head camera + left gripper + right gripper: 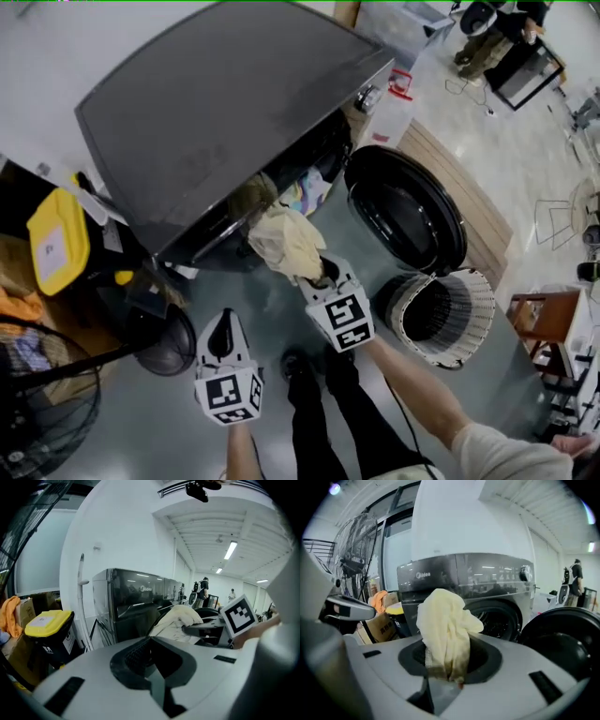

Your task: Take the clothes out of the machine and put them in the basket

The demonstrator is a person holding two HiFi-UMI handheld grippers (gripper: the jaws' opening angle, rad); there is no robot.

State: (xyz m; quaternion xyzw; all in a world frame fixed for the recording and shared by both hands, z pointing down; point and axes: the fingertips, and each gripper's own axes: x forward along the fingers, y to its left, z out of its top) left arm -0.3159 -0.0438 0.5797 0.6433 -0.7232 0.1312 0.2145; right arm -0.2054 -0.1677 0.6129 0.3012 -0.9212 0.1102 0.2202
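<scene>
The dark grey washing machine (216, 103) stands with its round door (408, 211) swung open to the right. Colourful clothes (305, 192) show in the drum opening. My right gripper (323, 272) is shut on a pale yellow cloth (284, 239), held up in front of the opening. In the right gripper view the cloth (443, 625) rises bunched out of the right gripper (447, 667). My left gripper (223, 339) hangs lower left, shut and empty, apart from the cloth. The white wicker basket (473, 291) sits on the floor at the right, below the door.
A yellow-lidded bin (58, 239) and a floor fan (47, 394) stand left of the machine. A wooden board (469, 197) lies behind the door. The person's legs (328, 394) are between the grippers. People stand far back at the top right.
</scene>
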